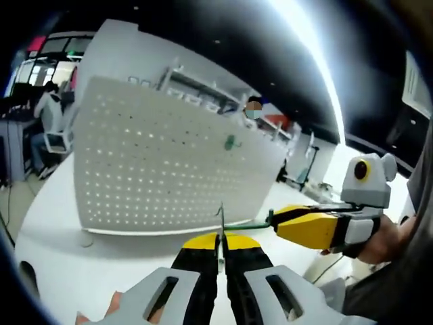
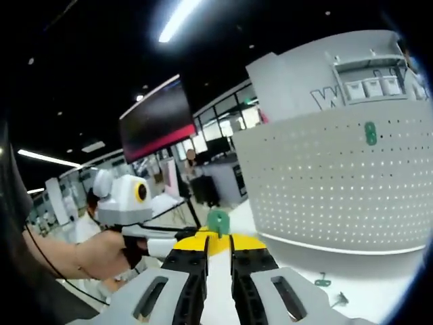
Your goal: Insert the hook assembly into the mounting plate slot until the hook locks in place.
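Green and thin, the hook [image 1: 238, 226] lies crosswise just past the tips of my left gripper [image 1: 220, 249], its long axis running sideways from my left jaws across to my right gripper [image 1: 306, 227]. In the left gripper view my left jaws stand nearly together, and a thin metal upright rises out of the narrow gap between them; I judge they pinch one end of the hook's wire, though the contact itself is too fine to be sure of. My right gripper comes in from the right with its tips closed down on the other end of that same wire.

In the right gripper view a small green piece [image 2: 218, 221] sits right at my right jaw tips, and those jaws are narrow too; my left gripper [image 2: 162, 245] reaches in from the left beside it.

Beyond both, well apart from the hook, the white perforated plate [image 1: 169, 159] stands upright on the white tabletop [image 1: 61, 223]. One green hook [image 1: 231, 142] is already hanging on it, high up. So the hook must travel forward, away from me, and turn so its mounting end faces the holes. My left is the nearer to the plate's face, I judge. Two small loose pieces [image 2: 323, 278] lie on the tabletop at the plate's foot.
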Demonstrator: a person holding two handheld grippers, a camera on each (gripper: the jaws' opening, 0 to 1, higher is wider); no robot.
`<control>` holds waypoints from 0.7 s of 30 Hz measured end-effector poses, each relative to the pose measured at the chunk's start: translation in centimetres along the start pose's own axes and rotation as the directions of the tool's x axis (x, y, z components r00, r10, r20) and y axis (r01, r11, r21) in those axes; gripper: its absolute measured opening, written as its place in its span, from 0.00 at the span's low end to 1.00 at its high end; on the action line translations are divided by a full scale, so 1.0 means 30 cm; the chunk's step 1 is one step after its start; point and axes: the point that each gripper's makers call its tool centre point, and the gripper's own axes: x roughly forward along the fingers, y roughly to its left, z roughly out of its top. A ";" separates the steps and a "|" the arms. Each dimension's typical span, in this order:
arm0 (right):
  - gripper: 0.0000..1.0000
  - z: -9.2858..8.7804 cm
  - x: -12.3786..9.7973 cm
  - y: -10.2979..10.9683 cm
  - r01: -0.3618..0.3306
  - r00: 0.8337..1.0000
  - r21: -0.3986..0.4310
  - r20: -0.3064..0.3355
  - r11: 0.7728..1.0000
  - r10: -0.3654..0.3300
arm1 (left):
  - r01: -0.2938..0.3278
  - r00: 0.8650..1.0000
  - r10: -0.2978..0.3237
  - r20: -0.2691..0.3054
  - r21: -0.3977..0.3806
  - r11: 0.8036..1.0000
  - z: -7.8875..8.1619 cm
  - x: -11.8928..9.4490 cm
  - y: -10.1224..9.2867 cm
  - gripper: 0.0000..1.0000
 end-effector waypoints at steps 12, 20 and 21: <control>0.09 0.012 0.007 -0.012 0.012 1.000 0.030 0.013 0.999 -0.012 | 0.057 0.998 -0.057 0.006 0.041 0.998 0.011 0.012 -0.073 0.01; 0.06 0.026 0.009 -0.008 -0.002 1.000 0.113 0.028 0.994 -0.001 | 0.059 0.997 -0.064 0.032 0.141 0.988 0.032 0.003 -0.102 0.01; 0.05 0.034 0.009 -0.004 -0.010 0.999 0.136 0.042 0.991 0.004 | 0.059 0.997 -0.065 0.035 0.136 0.989 0.035 0.000 -0.105 0.01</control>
